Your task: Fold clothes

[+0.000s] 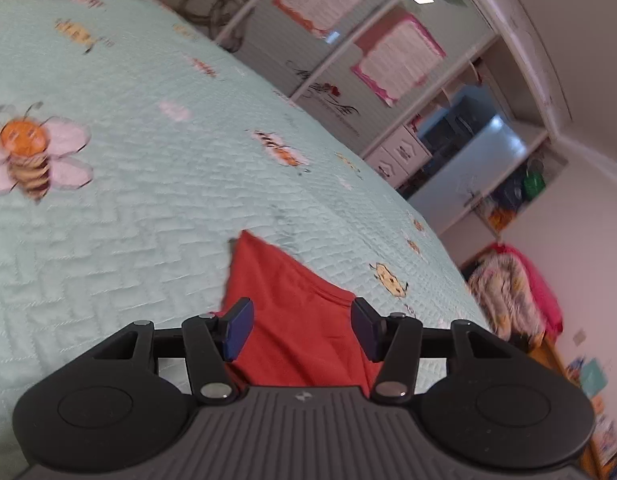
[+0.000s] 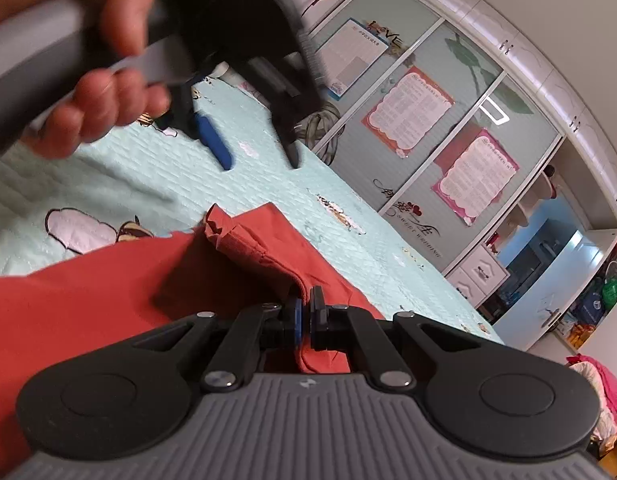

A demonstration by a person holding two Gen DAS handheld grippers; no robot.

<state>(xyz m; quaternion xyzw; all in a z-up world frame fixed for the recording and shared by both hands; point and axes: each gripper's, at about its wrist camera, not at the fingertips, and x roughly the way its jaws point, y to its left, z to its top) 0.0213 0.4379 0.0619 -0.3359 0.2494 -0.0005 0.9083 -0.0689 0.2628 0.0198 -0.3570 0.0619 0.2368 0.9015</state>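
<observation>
A red garment [image 2: 88,292] lies on the bee-print bedspread [image 1: 148,200], one part turned over on itself into a creased flap [image 2: 244,240]. The right gripper [image 2: 307,318] has its jaws pinched together on an edge of the cloth near that flap. The left gripper [image 1: 302,328] hangs above the garment's far corner with jaws spread wide and nothing between them; the person's hand [image 2: 104,92] carries it. Judgement: a fold is in progress, with the right side holding cloth and the left free. The next move likely calls for the left gripper to take a matching edge or corner so both carry the cloth evenly.
</observation>
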